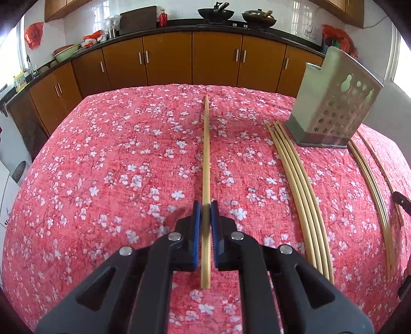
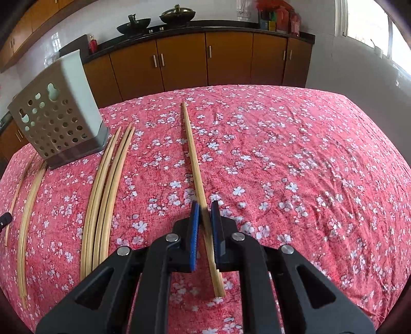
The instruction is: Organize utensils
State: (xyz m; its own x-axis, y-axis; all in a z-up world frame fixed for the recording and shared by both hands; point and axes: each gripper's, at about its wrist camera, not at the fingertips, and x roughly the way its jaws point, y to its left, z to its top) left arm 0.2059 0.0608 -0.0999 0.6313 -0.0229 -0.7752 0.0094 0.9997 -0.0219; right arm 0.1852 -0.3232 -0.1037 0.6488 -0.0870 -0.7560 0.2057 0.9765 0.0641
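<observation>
My left gripper [image 1: 205, 205] is shut on a single bamboo chopstick [image 1: 206, 159] that points away over the red floral cloth. My right gripper [image 2: 204, 205] is shut on another bamboo chopstick [image 2: 193, 159] in the same way. A grey perforated utensil holder [image 1: 334, 102] stands upright at the far right of the left wrist view and at the far left of the right wrist view [image 2: 56, 115]. Several loose chopsticks [image 1: 298, 179] lie in a bundle beside the holder; they also show in the right wrist view [image 2: 105, 192]. More chopsticks [image 1: 370, 185] lie on its other side.
The table [image 1: 102, 154] is covered with a red cloth with white flowers. Behind it run brown kitchen cabinets [image 1: 167, 59] with a dark counter holding woks [image 1: 215, 12] and bottles. A window [image 2: 372, 25] is at the far right.
</observation>
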